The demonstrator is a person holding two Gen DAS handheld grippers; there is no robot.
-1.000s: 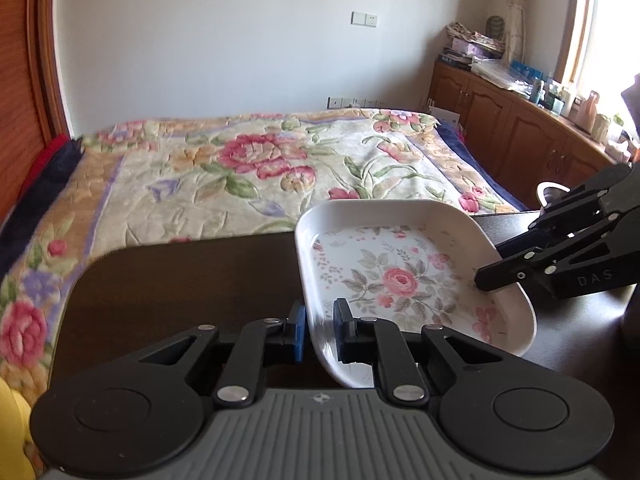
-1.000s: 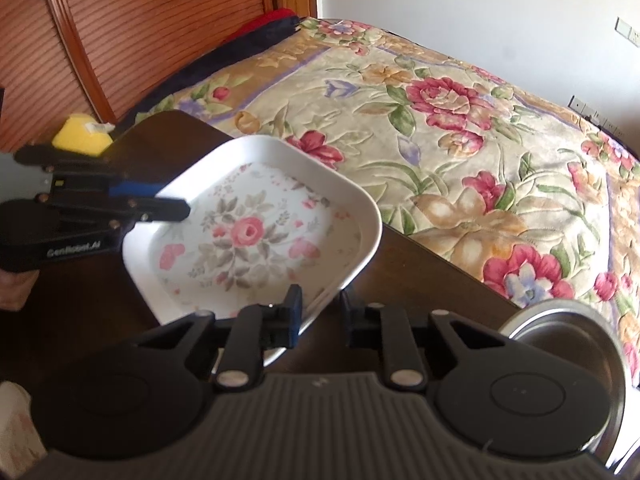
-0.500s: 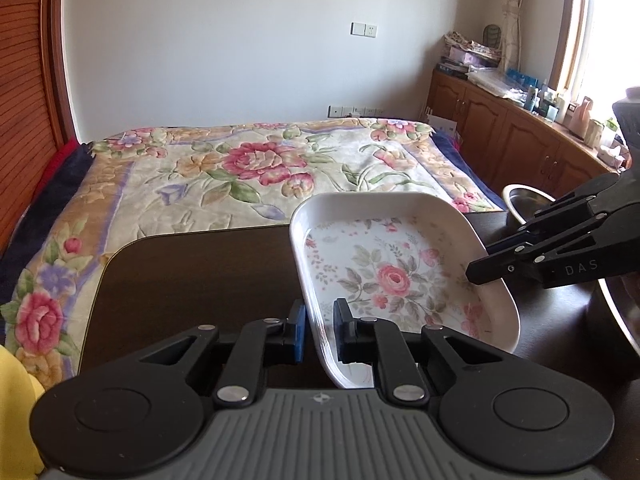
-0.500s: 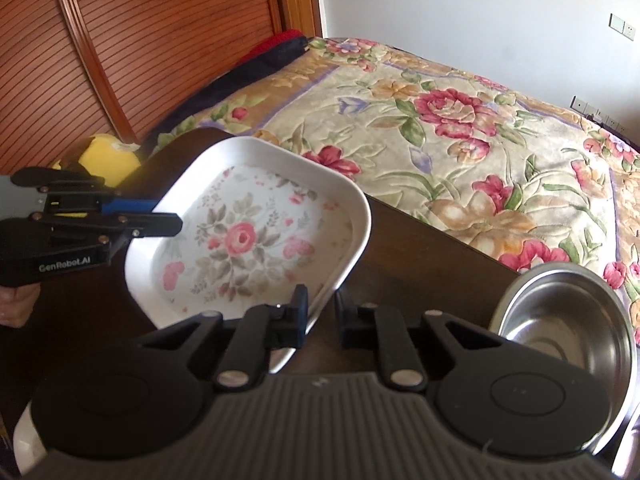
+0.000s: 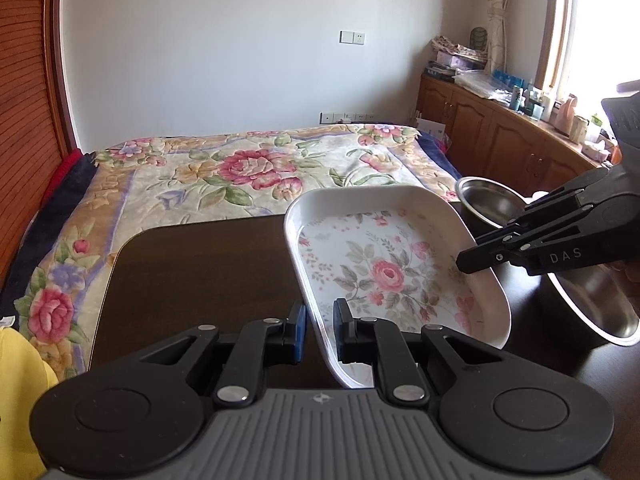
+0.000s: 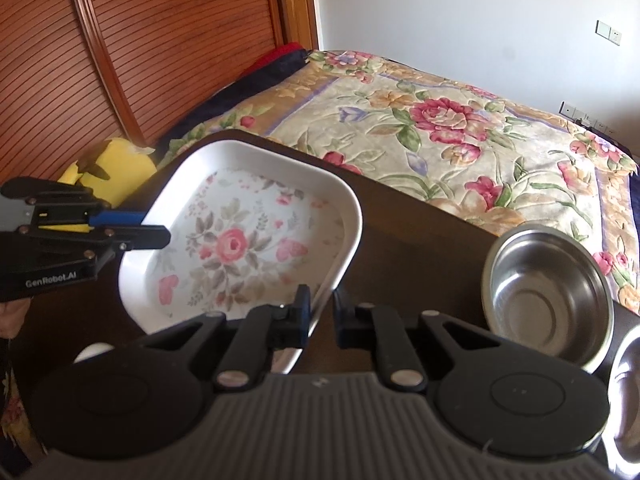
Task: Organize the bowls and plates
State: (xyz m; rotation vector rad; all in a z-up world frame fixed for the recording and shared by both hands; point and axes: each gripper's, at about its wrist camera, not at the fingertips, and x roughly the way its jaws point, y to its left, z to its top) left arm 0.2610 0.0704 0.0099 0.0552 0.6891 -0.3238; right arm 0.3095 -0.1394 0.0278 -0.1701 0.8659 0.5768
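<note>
So right up close, the left tongs [image 5: 319,330] are pinched onto the near rim of the floral plate [image 5: 384,268], and the right tongs [image 6: 320,314] are clamped on the opposite edge, so both have hold of the same plate, which sits tilted and looks lifted off the dark surface [image 5: 192,272], though I can't say for sure that no corner is touching. Just past it on the right side are a small steel bowl [image 6: 548,296] and, nearer the edge of view, part of a bigger steel bowl [image 5: 596,300], both sitting separately on the surface, not nested. Further back is the flowery bed [image 5: 248,172]. My read: pretty early on, nothing stacked yet, plate needs a home and the bowls need putting together.
</note>
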